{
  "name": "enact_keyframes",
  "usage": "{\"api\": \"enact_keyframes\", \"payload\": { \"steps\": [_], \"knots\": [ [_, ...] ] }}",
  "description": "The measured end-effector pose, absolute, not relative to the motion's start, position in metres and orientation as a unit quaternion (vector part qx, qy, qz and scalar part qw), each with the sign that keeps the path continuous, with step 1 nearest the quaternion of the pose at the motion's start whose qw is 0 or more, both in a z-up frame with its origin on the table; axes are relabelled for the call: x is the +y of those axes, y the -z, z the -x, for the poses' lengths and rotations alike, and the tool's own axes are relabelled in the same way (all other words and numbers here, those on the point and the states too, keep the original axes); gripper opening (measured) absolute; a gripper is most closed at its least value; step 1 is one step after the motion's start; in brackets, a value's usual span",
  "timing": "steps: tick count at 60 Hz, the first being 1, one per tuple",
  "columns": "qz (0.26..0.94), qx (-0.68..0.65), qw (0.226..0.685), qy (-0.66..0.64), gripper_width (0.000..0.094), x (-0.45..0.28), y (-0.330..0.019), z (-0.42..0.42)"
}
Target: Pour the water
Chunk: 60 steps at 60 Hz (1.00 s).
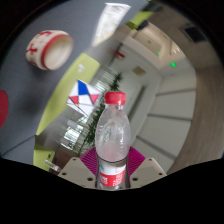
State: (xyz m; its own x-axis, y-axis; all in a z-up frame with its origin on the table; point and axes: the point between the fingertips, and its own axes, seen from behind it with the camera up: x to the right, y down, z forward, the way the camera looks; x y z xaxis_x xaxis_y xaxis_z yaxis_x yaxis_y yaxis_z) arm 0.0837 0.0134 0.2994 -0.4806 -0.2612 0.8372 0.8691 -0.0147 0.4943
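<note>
A clear plastic water bottle (112,140) with a red cap (116,98) and a red label stands between my fingers. The magenta pads (92,163) press on both sides of its lower body, so my gripper (112,172) is shut on it. The bottle is held up off the table, and the whole view is tilted. A white bowl with red marks (47,46) sits on the grey table (25,95), well beyond and to the left of the bottle.
A red, white and blue triangular object (82,94) lies beyond the bottle, next to a yellow-green patch (88,68). A red object (3,108) shows at the far left. Windows and white walls (165,75) fill the right side.
</note>
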Motion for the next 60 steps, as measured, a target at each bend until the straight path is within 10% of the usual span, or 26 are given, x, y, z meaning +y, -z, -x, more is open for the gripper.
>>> {"api": "enact_keyframes", "payload": {
  "steps": [14, 23, 44, 60],
  "knots": [
    [0.218, -0.643, 0.361, 0.639, 0.0330, 0.022, -0.202, -0.039],
    [0.228, -0.634, 0.385, 0.631, 0.0331, 0.018, -0.209, -0.038],
    [0.601, -0.306, 0.685, 0.276, 0.0332, -0.024, -0.322, -0.086],
    [0.752, -0.110, 0.649, -0.011, 0.0331, -0.041, -0.229, -0.122]
  ]
}}
